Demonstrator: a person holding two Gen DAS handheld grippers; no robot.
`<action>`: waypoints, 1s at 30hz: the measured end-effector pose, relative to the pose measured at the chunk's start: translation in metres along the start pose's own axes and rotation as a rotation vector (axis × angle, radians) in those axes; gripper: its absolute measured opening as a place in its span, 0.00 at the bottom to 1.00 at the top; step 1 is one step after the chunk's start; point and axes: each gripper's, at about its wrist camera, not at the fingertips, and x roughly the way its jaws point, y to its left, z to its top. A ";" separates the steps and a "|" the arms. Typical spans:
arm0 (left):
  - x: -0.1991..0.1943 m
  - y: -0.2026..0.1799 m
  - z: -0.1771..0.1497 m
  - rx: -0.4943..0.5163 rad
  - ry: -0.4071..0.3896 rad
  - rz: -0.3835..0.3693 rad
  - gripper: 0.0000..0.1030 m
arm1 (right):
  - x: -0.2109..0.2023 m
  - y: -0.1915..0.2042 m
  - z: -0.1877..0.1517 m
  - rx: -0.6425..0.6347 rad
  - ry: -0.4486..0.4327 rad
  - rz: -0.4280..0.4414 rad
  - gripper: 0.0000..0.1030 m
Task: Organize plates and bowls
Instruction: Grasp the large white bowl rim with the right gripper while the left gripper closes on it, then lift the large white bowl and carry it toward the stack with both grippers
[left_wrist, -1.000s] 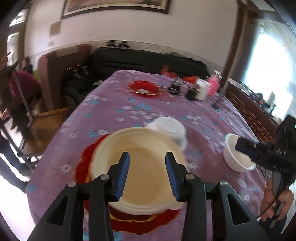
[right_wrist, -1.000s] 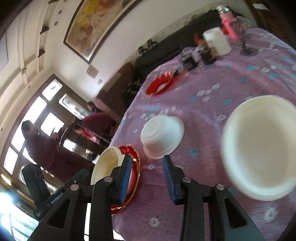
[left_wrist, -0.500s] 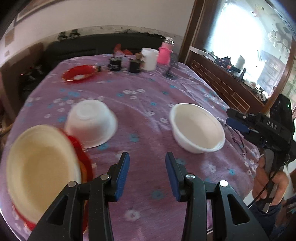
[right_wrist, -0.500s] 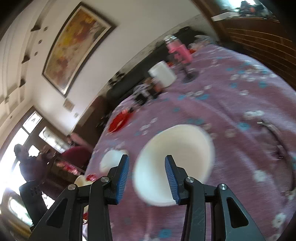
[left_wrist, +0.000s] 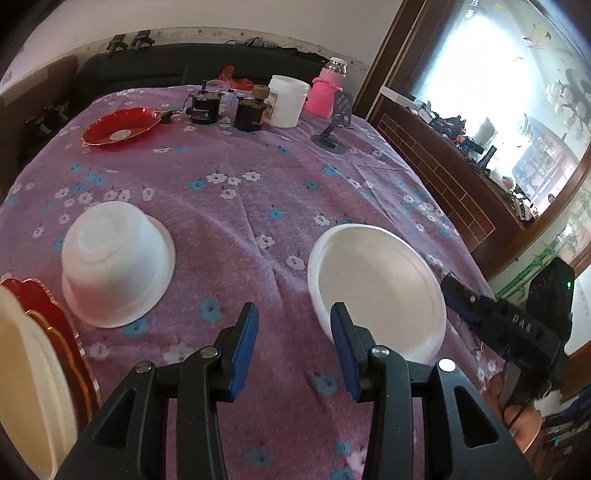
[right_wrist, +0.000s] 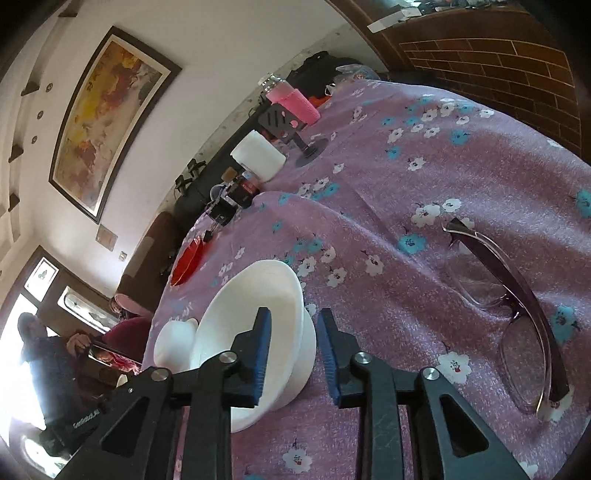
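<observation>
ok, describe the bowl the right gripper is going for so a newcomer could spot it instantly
Start at the round table with the purple flowered cloth. On the side nearest the big window sits a white bowl, open side up, with the right gripper straddling its rim, jaws just closing. Its neighbour, the other white bowl, lies upside down nearer the red plates.

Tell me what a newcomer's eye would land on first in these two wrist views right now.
Probably the upright white bowl near the table's front edge, its rim straddled by the right gripper, whose jaws have just been closing around that rim. To its left an upturned bowl sits on the purple floral cloth, with the left gripper open over bare cloth between the two. Glasses lie to the right.
</observation>
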 end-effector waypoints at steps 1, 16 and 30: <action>0.003 -0.001 0.002 -0.002 0.002 0.000 0.38 | 0.001 0.000 -0.001 -0.003 0.002 -0.004 0.26; 0.051 -0.009 0.010 0.026 0.058 0.020 0.21 | 0.012 0.014 -0.011 -0.080 0.036 0.004 0.09; 0.029 0.003 0.005 0.016 0.021 0.031 0.21 | 0.019 0.032 -0.021 -0.101 0.070 0.030 0.09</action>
